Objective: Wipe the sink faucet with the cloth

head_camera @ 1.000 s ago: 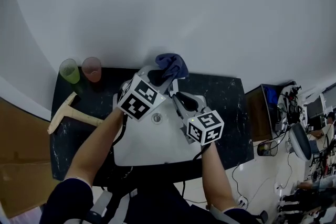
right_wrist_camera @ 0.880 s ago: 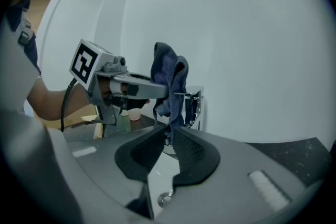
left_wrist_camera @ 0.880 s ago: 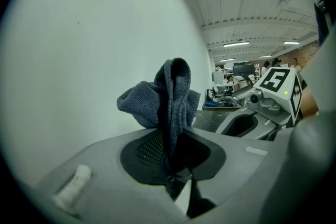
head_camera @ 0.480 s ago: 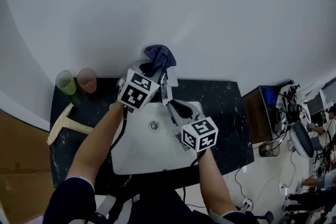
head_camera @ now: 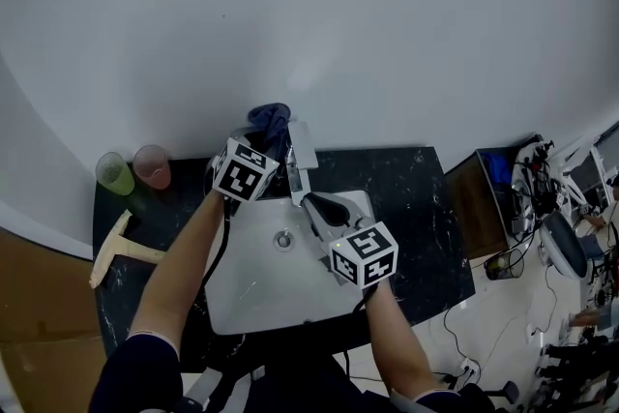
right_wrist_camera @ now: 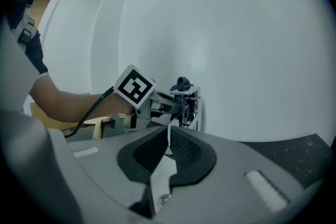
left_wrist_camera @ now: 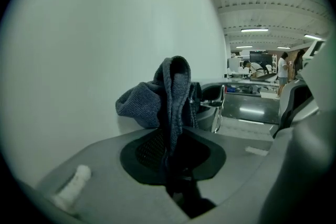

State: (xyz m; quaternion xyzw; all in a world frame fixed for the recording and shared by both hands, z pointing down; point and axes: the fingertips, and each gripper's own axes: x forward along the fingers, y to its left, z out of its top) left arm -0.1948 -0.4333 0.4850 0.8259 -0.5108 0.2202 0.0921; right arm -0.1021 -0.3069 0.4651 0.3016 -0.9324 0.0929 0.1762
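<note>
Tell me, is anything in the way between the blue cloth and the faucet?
No, nothing visible is in the way. The cloth is pinched in the left gripper's jaws and is already right up at the top of the faucet, with nothing showing between them.

The wall (head_camera: pixel 387 14) stands just behind the faucet (head_camera: pixel 301 146); the sink basin (head_camera: pixel 259 290) lies open in front.

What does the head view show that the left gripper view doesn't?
Only the head view: a green cup, a pink cup, a wooden tool, and the sink with its drain. Only the left gripper view: ceiling lights and the black pads pressing the cloth. Both: the cloth held in the left gripper, the faucet and the wall.
</note>
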